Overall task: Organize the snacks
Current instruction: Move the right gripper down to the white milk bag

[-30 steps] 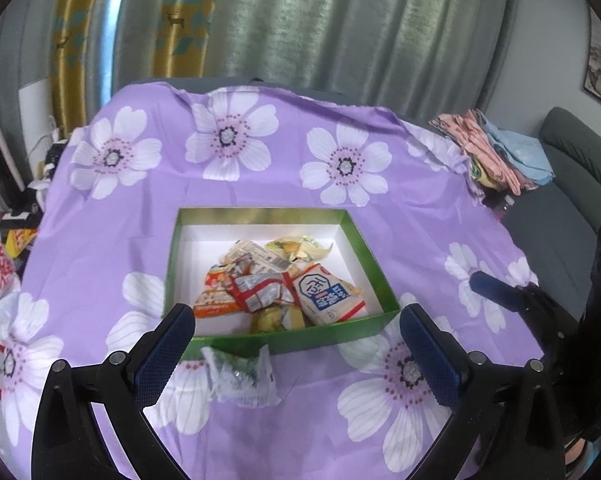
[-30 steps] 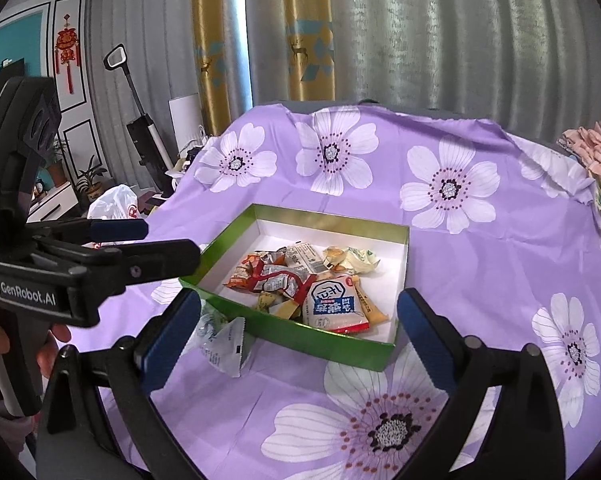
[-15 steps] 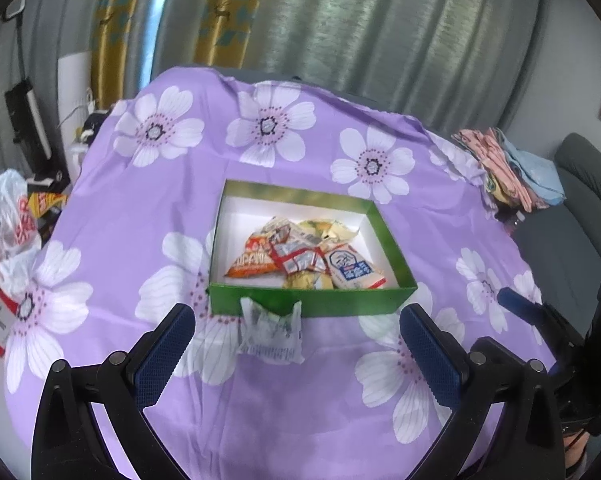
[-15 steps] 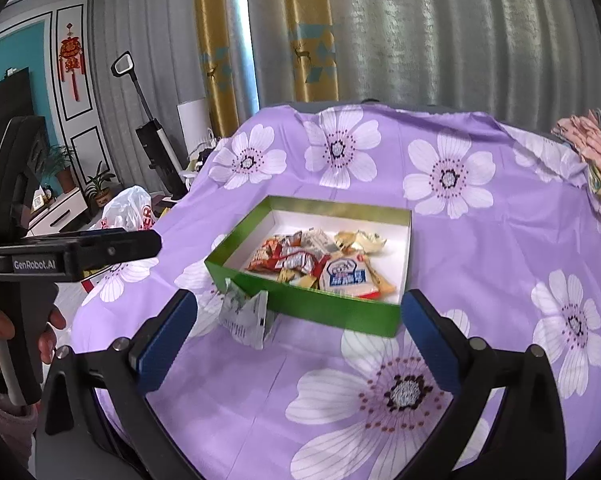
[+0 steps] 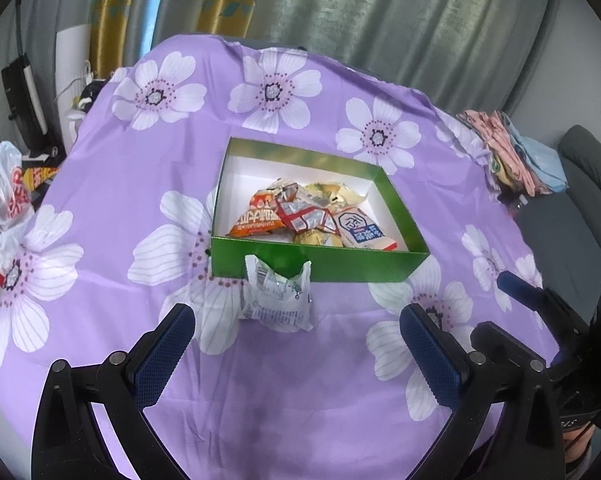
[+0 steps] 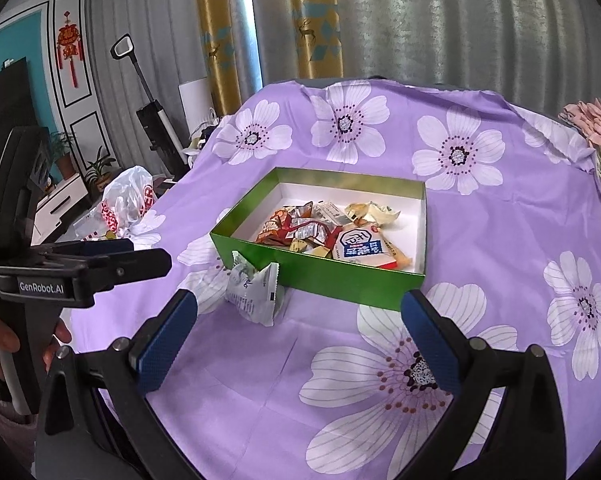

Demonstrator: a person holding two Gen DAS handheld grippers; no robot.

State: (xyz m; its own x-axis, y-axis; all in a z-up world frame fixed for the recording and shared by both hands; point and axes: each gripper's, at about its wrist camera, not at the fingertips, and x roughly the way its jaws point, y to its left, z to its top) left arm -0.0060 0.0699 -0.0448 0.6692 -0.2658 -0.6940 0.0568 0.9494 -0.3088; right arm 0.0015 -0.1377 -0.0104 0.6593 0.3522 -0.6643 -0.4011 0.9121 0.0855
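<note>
Snacks (image 5: 312, 216) are sitting piled in the green box (image 5: 320, 266), toward its near wall; one loose white packet (image 5: 278, 300) is lying outside, leaning against the box's front wall near its left corner. We are holding both tools back from the box, over the purple cloth (image 5: 284, 400). Left gripper (image 5: 296, 344) is spread wide, pinching nothing, with the white packet sitting ahead of it, between the fingers' line and the box. Right gripper (image 6: 296, 336) is also spread wide and empty, the packet just ahead of its left finger (image 6: 164, 340).

Writing: we are reading "GenRobot.AI" on the left tool's body in the right wrist view. The blue-and-white packet (image 6: 360, 248) in the box is showing characters we cannot read. A plastic bag (image 5: 0, 200) left of the box is showing red lettering, with "KFC" at the left edge of the left wrist view.

Box is shallow, rectangular, glossy green outside, white inside. Wrappers are crinkly foil and plastic. Cloth is smooth, printed with big white flowers. Finger pads are blue and textured.
</note>
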